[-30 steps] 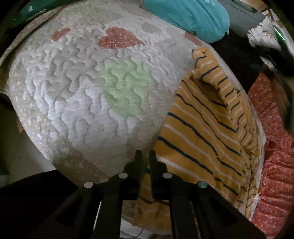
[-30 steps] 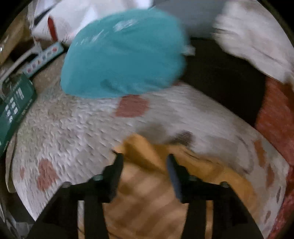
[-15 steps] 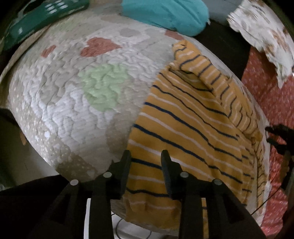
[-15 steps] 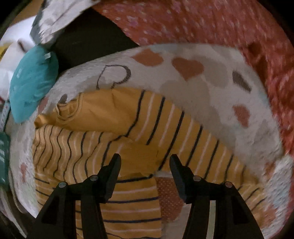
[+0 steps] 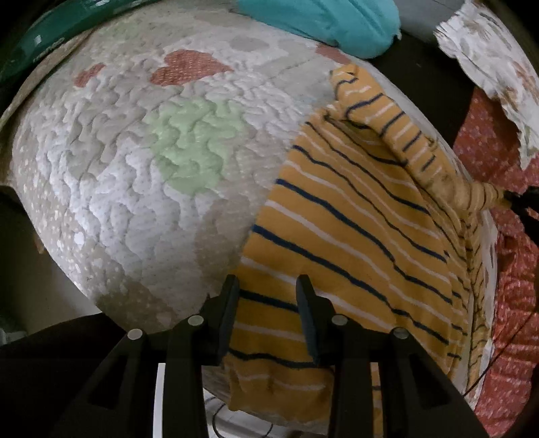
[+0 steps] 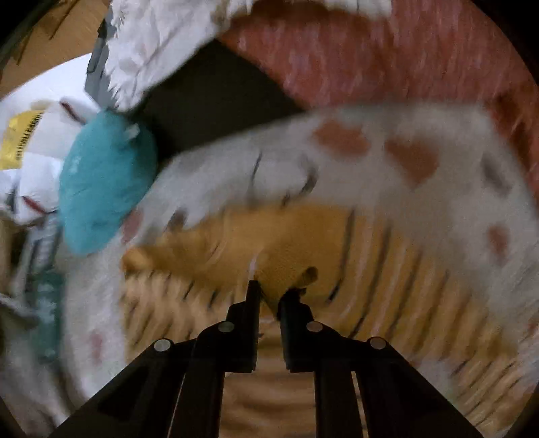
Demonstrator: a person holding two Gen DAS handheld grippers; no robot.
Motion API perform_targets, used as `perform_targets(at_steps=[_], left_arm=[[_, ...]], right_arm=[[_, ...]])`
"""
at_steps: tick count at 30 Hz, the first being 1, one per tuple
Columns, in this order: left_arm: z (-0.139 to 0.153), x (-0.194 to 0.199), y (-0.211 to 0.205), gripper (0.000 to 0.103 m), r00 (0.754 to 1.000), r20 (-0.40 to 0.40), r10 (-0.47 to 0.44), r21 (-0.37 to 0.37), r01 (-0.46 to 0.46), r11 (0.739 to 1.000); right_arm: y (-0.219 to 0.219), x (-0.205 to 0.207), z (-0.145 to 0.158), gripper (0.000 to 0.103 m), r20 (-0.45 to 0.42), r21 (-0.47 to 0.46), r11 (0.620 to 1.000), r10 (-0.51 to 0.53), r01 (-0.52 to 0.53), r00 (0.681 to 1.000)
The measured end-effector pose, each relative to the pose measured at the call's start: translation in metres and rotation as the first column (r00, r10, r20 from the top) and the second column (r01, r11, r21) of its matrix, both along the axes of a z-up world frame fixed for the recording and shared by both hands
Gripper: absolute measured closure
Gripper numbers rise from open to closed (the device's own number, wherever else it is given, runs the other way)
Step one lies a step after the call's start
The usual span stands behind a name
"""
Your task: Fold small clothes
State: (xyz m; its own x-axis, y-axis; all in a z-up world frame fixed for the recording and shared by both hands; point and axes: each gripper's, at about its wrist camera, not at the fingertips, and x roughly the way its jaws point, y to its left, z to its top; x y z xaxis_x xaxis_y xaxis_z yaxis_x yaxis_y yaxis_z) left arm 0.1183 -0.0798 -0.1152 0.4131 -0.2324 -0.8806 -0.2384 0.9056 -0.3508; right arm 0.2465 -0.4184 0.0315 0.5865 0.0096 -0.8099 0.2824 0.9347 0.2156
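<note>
A mustard-yellow garment with navy and white stripes [image 5: 353,236] lies on a quilted white mat with heart patches [image 5: 141,175]. My left gripper [image 5: 267,286] is open and empty just above the garment's near hem. My right gripper [image 6: 271,289] is shut on a fold of the striped garment [image 6: 303,242] near its far side; the right wrist view is blurred. In the left wrist view that pinched fold [image 5: 478,197] is pulled up and out to the right.
A teal cushion [image 5: 323,20] lies at the mat's far edge and also shows in the right wrist view [image 6: 101,182]. Red dotted cloth [image 5: 505,303] lies to the right. A white floral cloth [image 5: 495,57] hangs at upper right.
My left gripper opened and let go of the near hem. My right gripper closed on a fold of the garment and is pulling it, moving fast.
</note>
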Motion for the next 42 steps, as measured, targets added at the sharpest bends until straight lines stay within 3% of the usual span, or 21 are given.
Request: perform_targets(at_steps=[1, 2, 3, 4, 9, 11, 14, 19, 22, 23, 24, 26, 27, 28, 33, 37, 40, 42], left_arm=[[-0.001, -0.003, 0.003, 0.069, 1.0, -0.002, 0.009, 0.001, -0.009, 1.0], [0.0, -0.007, 0.01, 0.069, 1.0, -0.003, 0.019, -0.005, -0.019, 1.0], [0.0, -0.007, 0.016, 0.069, 0.999, -0.005, 0.034, -0.015, -0.034, 0.999], [-0.001, -0.007, 0.022, 0.069, 0.999, -0.008, 0.051, -0.023, -0.051, 0.998], [-0.008, -0.009, 0.047, 0.062, 0.995, -0.027, 0.095, -0.038, -0.096, 0.995], [-0.01, -0.01, 0.052, 0.061, 0.995, -0.031, 0.095, -0.04, -0.096, 0.995], [-0.015, -0.013, 0.06, 0.049, 0.996, -0.049, 0.073, -0.068, -0.077, 0.995], [-0.024, -0.021, 0.044, 0.029, 0.995, -0.082, -0.06, -0.101, 0.052, 0.994], [-0.023, -0.027, 0.024, 0.028, 0.987, -0.09, -0.133, -0.01, 0.133, 0.991], [-0.023, -0.03, 0.016, 0.031, 0.982, -0.094, -0.164, 0.023, 0.167, 0.986], [-0.023, -0.035, 0.008, 0.049, 0.974, -0.104, -0.201, 0.044, 0.206, 0.977], [-0.019, -0.042, -0.002, 0.065, 0.963, -0.111, -0.244, 0.099, 0.255, 0.962], [-0.015, -0.047, -0.005, 0.078, 0.959, -0.123, -0.256, 0.136, 0.272, 0.953], [-0.012, -0.05, -0.004, 0.094, 0.956, -0.136, -0.261, 0.142, 0.28, 0.95], [0.005, -0.073, 0.017, 0.094, 0.958, -0.156, -0.24, 0.134, 0.261, 0.956], [0.009, -0.097, 0.036, 0.094, 0.961, -0.164, -0.222, 0.123, 0.243, 0.962], [0.028, -0.111, 0.047, 0.092, 0.965, -0.112, -0.235, 0.081, 0.245, 0.966], [0.049, -0.118, 0.054, 0.092, 0.969, -0.062, -0.24, 0.093, 0.245, 0.965]], right_arm=[[0.002, 0.006, -0.001, 0.089, -0.006, -0.14, 0.99, -0.036, 0.035, 0.999], [0.002, 0.009, -0.005, 0.086, -0.026, -0.222, 0.974, -0.053, 0.046, 0.998], [0.004, 0.012, -0.012, 0.068, -0.06, -0.279, 0.959, -0.06, 0.041, 0.996], [0.003, 0.008, -0.019, 0.054, -0.091, -0.278, 0.96, -0.052, 0.025, 0.994], [0.004, -0.061, -0.046, 0.044, -0.11, -0.063, 0.998, 0.011, -0.018, 0.994], [0.003, -0.096, -0.066, 0.043, -0.14, 0.015, 0.999, 0.034, -0.032, 0.99], [0.005, -0.164, -0.095, 0.043, -0.171, 0.126, 0.992, 0.046, -0.025, 0.984], [0.018, -0.241, -0.131, 0.04, -0.19, 0.196, 0.981, 0.05, -0.012, 0.98], [0.036, -0.264, -0.145, 0.038, -0.179, 0.204, 0.979, 0.057, -0.019, 0.982], [0.043, -0.268, -0.143, 0.037, -0.158, 0.18, 0.983, 0.056, -0.027, 0.986], [0.049, -0.27, -0.144, 0.041, -0.161, 0.184, 0.982, 0.078, -0.047, 0.984], [0.062, -0.272, -0.144, 0.066, -0.181, 0.157, 0.983, 0.12, -0.092, 0.976], [0.063, -0.272, -0.144, 0.09, -0.18, 0.182, 0.976, 0.151, -0.118, 0.972], [0.06, -0.273, -0.142, 0.093, -0.19, 0.221, 0.968, 0.159, -0.116, 0.969], [0.045, -0.292, -0.129, 0.095, -0.19, 0.219, 0.971, 0.14, -0.097, 0.972], [0.04, -0.301, -0.143, 0.092, -0.224, 0.246, 0.966, 0.142, -0.085, 0.964], [0.024, -0.307, -0.14, 0.085, -0.203, 0.298, 0.953, 0.126, -0.061, 0.971], [0.018, -0.306, -0.125, 0.082, -0.161, 0.287, 0.956, 0.116, -0.066, 0.98]])
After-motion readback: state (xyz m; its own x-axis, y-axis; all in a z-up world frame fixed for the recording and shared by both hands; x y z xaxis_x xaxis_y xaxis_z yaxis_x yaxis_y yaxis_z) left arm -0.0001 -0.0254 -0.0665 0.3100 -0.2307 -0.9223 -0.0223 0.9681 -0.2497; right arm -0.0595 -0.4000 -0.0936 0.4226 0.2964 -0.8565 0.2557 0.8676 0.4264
